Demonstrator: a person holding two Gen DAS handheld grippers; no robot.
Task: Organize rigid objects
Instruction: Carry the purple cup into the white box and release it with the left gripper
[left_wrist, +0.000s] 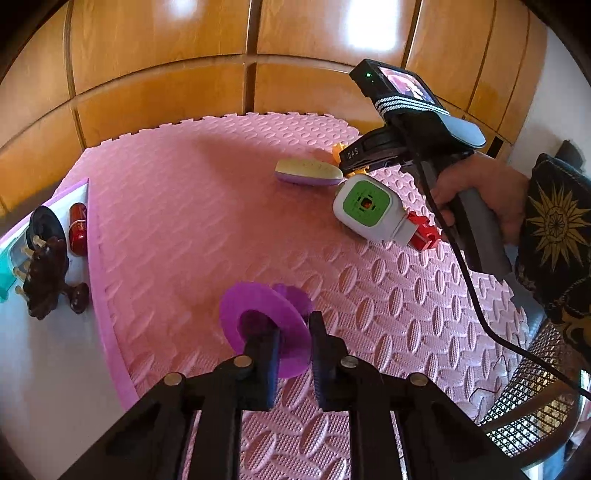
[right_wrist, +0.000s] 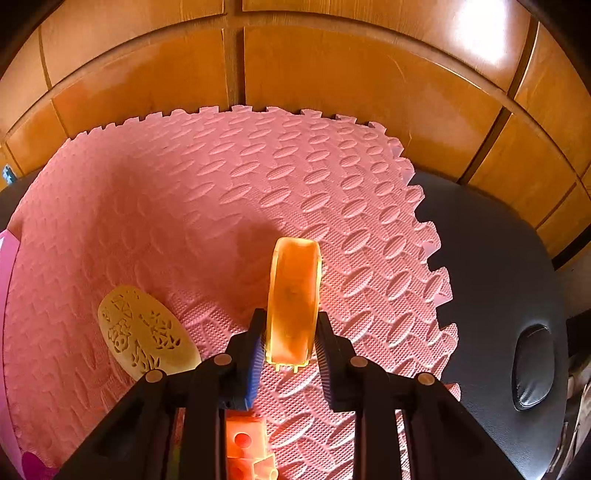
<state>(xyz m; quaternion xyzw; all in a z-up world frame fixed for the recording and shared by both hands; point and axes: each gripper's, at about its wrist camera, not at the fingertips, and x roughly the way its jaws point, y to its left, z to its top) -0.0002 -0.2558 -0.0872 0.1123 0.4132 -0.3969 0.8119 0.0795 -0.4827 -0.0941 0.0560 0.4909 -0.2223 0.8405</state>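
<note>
My left gripper (left_wrist: 291, 332) is shut on a purple spool-like disc (left_wrist: 258, 325), its rim between the fingers, just above the pink foam mat (left_wrist: 184, 206). My right gripper (right_wrist: 290, 339) is shut on an orange translucent plastic piece (right_wrist: 293, 295) held upright above the mat (right_wrist: 221, 192). In the left wrist view the right gripper's body (left_wrist: 406, 125) hangs over a cream and purple oval case (left_wrist: 308, 172), which the right wrist view shows with its carved cream top (right_wrist: 144, 332). A white and green device (left_wrist: 364, 206) with a red block (left_wrist: 423, 232) lies nearby.
A white tray (left_wrist: 44, 350) at the mat's left edge holds a dark brown figurine (left_wrist: 44, 280), a red capsule (left_wrist: 78, 229) and a black disc (left_wrist: 46, 225). An orange block (right_wrist: 245, 446) lies under my right gripper. A dark padded surface (right_wrist: 498, 280) lies right of the mat. Wooden panels stand behind.
</note>
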